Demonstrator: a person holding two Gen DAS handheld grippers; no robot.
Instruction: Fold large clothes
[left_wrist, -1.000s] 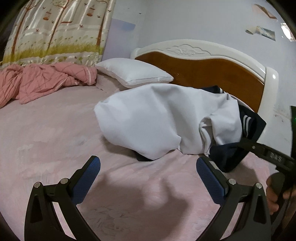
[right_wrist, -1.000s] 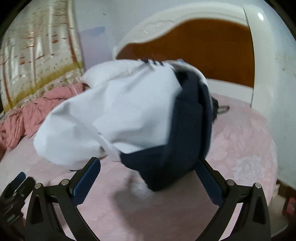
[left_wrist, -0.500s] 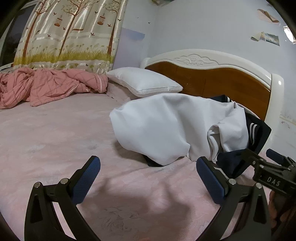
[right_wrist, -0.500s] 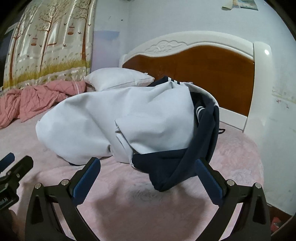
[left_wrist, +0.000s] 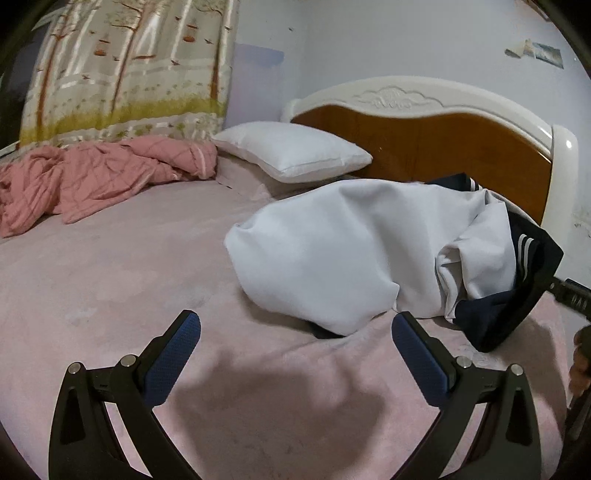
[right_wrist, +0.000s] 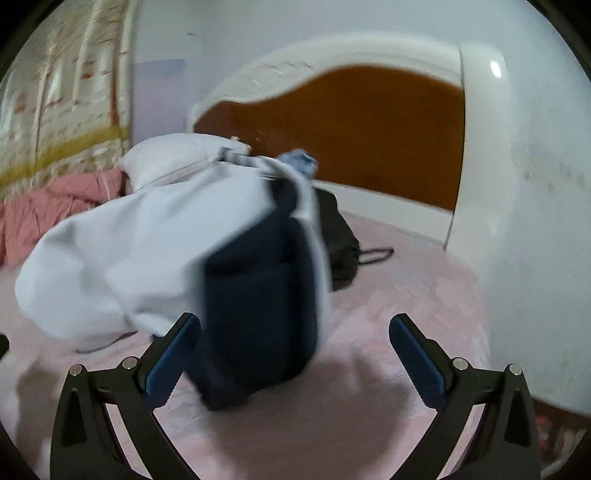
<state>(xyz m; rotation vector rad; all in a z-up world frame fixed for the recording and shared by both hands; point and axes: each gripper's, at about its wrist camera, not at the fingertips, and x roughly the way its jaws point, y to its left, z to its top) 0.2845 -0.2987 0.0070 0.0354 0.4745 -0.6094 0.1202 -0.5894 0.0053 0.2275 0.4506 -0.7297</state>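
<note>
A crumpled white and navy garment (left_wrist: 351, 251) with white stripes lies in a heap on the pink bed (left_wrist: 110, 280), near the headboard. My left gripper (left_wrist: 295, 354) is open and empty, hovering above the sheet just short of the heap. My right gripper (right_wrist: 293, 354) is open and empty, close to the garment's navy part (right_wrist: 258, 306), which lies between and just beyond its fingertips. The right wrist view is blurred. Part of the right gripper shows at the left wrist view's right edge (left_wrist: 569, 291).
A white pillow (left_wrist: 291, 151) lies by the wooden headboard (left_wrist: 424, 144). A rumpled pink quilt (left_wrist: 92, 177) sits at the far left under a patterned curtain (left_wrist: 125, 70). A small black item with a cord (right_wrist: 343, 243) lies behind the garment.
Both grippers stay open. The right wrist view has swung right and closer to the garment's navy part, with motion blur. The left gripper has drifted slightly; the garment has shifted a little.
</note>
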